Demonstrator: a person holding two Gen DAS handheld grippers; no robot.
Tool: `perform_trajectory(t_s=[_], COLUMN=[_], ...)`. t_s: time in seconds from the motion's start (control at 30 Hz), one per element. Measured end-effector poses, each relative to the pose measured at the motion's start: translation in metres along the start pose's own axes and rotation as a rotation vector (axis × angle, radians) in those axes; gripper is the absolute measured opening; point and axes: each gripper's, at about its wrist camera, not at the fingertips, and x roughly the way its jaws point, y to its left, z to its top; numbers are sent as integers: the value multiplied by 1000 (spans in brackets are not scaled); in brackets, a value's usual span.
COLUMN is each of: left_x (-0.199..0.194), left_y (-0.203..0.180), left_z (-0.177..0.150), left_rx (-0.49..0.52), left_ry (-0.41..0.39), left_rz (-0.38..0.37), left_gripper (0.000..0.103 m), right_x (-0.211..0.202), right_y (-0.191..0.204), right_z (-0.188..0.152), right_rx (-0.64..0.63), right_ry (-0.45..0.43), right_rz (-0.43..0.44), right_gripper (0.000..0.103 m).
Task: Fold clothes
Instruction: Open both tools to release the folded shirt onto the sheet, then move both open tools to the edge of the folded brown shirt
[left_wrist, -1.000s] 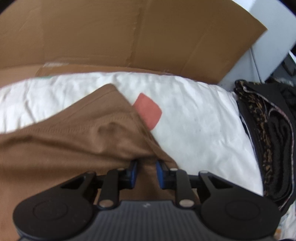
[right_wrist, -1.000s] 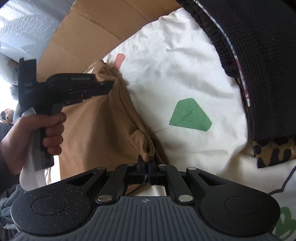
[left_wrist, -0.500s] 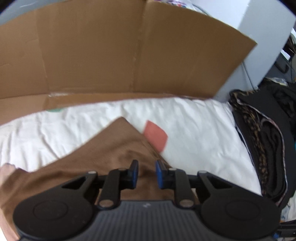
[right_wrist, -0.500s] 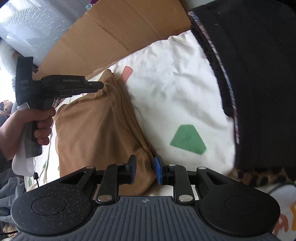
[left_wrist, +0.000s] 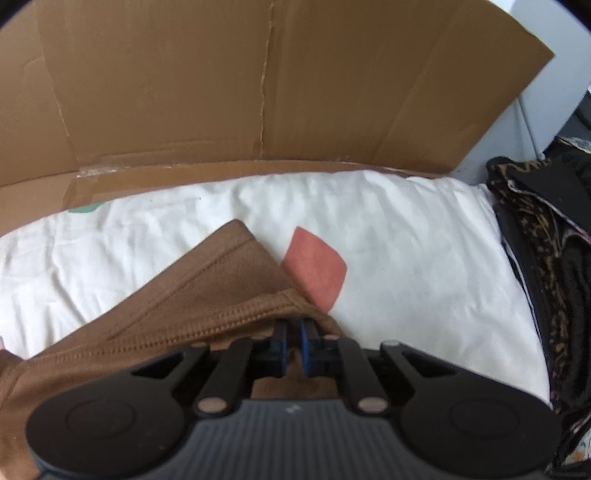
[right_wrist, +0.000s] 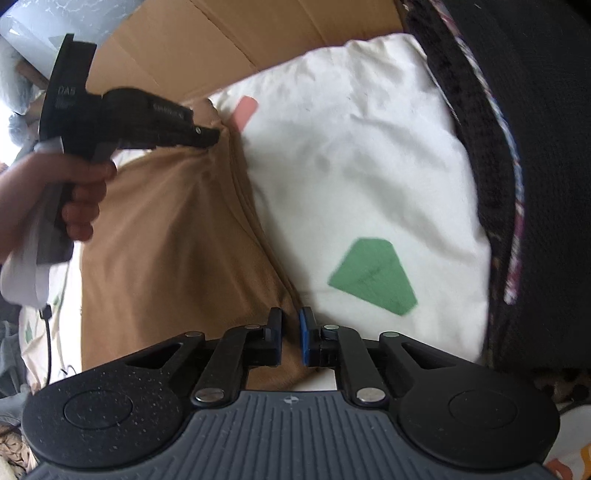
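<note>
The brown knit garment (left_wrist: 207, 295) lies on the white patched sheet (left_wrist: 406, 258), filling the left view from 9 to 6 o'clock, with its corner peak towards 12 just beside a red patch (left_wrist: 314, 269). Brown cardboard (left_wrist: 258, 92) stands behind the sheet.

The left gripper (left_wrist: 291, 332) has its fingers drawn in close and is nipping the stitched hem. In the right view a hand (right_wrist: 74, 192) holds it at 10 o'clock, and puckers fan out from the nip. At 3 o'clock in the left view sits a pile of dark patterned clothes (left_wrist: 546, 240), well apart from the garment.

The right gripper (right_wrist: 291, 332) has just been closing. A narrow gap remains, with the garment's side edge showing in it. Whether the pads actually bite the cloth I cannot tell.

The fabric looks thin, light and limp. It will likely sag between two holds and drag on the sheet, but it should not slip much. The doubled, stitched hems and corners look like the best places to grip, taking all the layers at once and keeping the span taut.
</note>
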Motion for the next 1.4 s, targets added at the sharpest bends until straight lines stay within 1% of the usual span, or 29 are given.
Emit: perform_trajectory(t_s=[0.13,0.2,0.27,0.33,0.43,0.5,0.57,0.7,0.77,0.87,0.97,1.07,1.13,1.3,1.4], left_x=[-2,-11,-26,-40,-64,-80,-97,-120,-127,-129,-123,-112,-105,-91,-85], left_y=[6,8,13,26,46,62,78,110,126,150,173,193,202,214,214], left_z=[10,17,25,36,45,47,47,38,29,12,-10,-33,-43,-51,-50], left_rx=[-38,-19,14,8,23,25,20,-14,-24,-75,-165,-282,-326,-387,-384], left_ry=[8,6,-7,2,0,1,2,18,34,61,96,125,124,94,74], left_rz=[-16,-22,-15,-12,14,41,73,146,179,214,213,177,159,143,151], left_gripper=[7,7,13,12,13,16,22,28,31,32,33,31,31,21,21], right_x=[-1,-2,-3,-2,-2,-2,-2,-2,-2,-2,-2,-3,-4,-8,-13], right_y=[-7,-4,-2,-1,-2,-1,-1,0,2,4,6,5,4,2,1], right_z=[-3,-4,-6,-7,-7,-7,-8,-8,-9,-8,-8,-8,-8,-8,-9], right_rx=[20,7,-8,-16,-12,-13,-13,-15,-18,-24,-33,-36,-37,-46,-44], right_ry=[5,3,0,-1,-4,-6,-8,-13,-14,-14,-14,-14,-15,-7,1], right_rz=[5,-5,-16,-22,-24,-27,-31,-38,-43,-51,-59,-51,-45,-40,-39], right_gripper=[8,8,8,8,8,8,8,8,8,8,8,8,8,8,8])
